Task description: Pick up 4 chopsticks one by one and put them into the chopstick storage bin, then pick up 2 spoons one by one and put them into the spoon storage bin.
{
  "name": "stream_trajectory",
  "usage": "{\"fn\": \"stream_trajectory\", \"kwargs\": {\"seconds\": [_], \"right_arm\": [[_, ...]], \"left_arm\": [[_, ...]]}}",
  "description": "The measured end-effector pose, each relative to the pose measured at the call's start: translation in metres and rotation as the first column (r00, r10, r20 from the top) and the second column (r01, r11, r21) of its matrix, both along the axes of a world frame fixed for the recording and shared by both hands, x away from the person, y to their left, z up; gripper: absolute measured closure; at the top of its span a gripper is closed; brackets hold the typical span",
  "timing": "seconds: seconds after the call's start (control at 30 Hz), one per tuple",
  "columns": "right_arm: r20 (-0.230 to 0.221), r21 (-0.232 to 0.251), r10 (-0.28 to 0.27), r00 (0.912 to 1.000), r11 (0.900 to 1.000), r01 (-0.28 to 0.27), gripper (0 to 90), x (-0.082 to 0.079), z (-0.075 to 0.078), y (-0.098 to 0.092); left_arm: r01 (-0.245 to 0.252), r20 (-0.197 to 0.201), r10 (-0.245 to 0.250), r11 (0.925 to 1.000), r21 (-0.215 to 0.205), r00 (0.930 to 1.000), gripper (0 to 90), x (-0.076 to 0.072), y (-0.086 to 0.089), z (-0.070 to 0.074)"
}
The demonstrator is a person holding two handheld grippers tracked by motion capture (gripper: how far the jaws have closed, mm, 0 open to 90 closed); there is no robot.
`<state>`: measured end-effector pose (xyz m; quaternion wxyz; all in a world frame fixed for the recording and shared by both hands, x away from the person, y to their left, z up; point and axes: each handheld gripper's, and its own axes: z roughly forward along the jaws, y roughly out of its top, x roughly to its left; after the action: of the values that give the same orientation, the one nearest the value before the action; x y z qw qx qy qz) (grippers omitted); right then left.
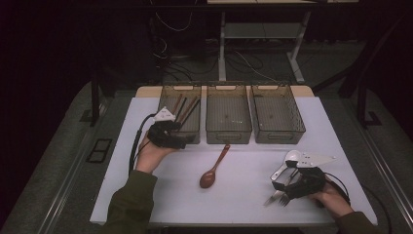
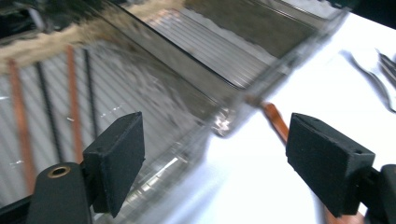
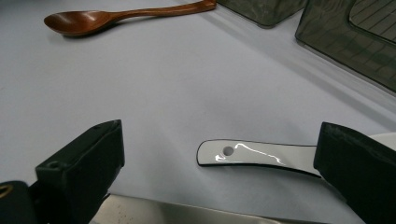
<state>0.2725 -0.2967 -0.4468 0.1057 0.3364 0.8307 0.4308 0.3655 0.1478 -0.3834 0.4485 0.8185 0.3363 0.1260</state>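
A brown wooden spoon (image 1: 213, 170) lies on the white table (image 1: 243, 204), its handle toward the middle bin; it also shows far off as the wooden spoon (image 3: 93, 19). My left gripper (image 1: 181, 141) hovers at the front of the left bin (image 1: 168, 90), which holds several chopsticks (image 1: 187, 108). In its own view the left gripper (image 2: 215, 158) is open and holds nothing. My right gripper (image 1: 287, 187) is low over a white spoon (image 1: 279, 176) and metal forks (image 1: 275, 199). The right gripper (image 3: 222, 140) is open, with the white spoon handle (image 3: 261, 156) lying flat between its jaws.
Three translucent grey bins stand in a row at the back; the middle bin (image 1: 228, 138) and the right bin (image 1: 277, 87) look empty. The left gripper view shows a bin corner (image 2: 224, 123), the brown spoon handle (image 2: 275, 119) and the forks (image 2: 383, 74).
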Motion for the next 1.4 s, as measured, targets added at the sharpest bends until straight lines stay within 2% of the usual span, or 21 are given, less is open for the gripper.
{"fn": "stream_trajectory", "kwargs": {"seconds": [0.13,0.3,0.6,0.8,1.0,1.1,1.2,1.4], "right_arm": [[0.001,-0.002,0.0,1.0,1.0,0.0,1.8,-0.002,0.001,0.0],[0.006,-0.005,0.001,1.0,1.0,-0.001,1.8,-0.003,0.001,0.0],[0.008,-0.01,-0.003,1.0,1.0,0.003,1.8,-0.004,0.001,-0.001],[0.008,-0.013,-0.003,1.0,1.0,0.003,1.8,-0.004,0.001,0.0],[0.012,-0.009,-0.002,0.9999,1.0,0.002,1.8,-0.005,0.001,0.0],[0.014,-0.01,0.001,0.9999,1.0,-0.001,1.8,-0.005,0.001,0.001],[0.014,-0.012,0.002,0.9999,1.0,-0.001,1.8,-0.005,0.001,0.001],[0.013,-0.014,0.0,0.9999,1.0,0.0,1.8,-0.005,0.001,0.001]], "left_arm": [[0.01,0.005,-0.01,0.9999,0.011,0.9999,15.0,-0.019,-0.002,-0.006],[0.009,-0.003,-0.009,0.9999,0.005,1.0,13.5,-0.038,0.0,-0.016],[0.029,-0.018,-0.029,0.9996,-0.002,0.9994,12.8,-0.062,0.003,-0.029],[0.042,-0.014,-0.042,0.9991,-0.005,0.999,12.2,-0.077,0.007,-0.038],[0.029,-0.009,-0.029,0.9996,-0.005,0.9995,12.5,-0.089,0.01,-0.046],[0.029,-0.016,-0.029,0.9995,-0.007,0.9994,15.8,-0.087,0.011,-0.047],[0.043,-0.031,-0.043,0.999,-0.007,0.9986,23.3,-0.086,0.01,-0.049],[0.065,-0.038,-0.066,0.9977,-0.017,0.9971,43.4,-0.081,0.007,-0.048]]}}
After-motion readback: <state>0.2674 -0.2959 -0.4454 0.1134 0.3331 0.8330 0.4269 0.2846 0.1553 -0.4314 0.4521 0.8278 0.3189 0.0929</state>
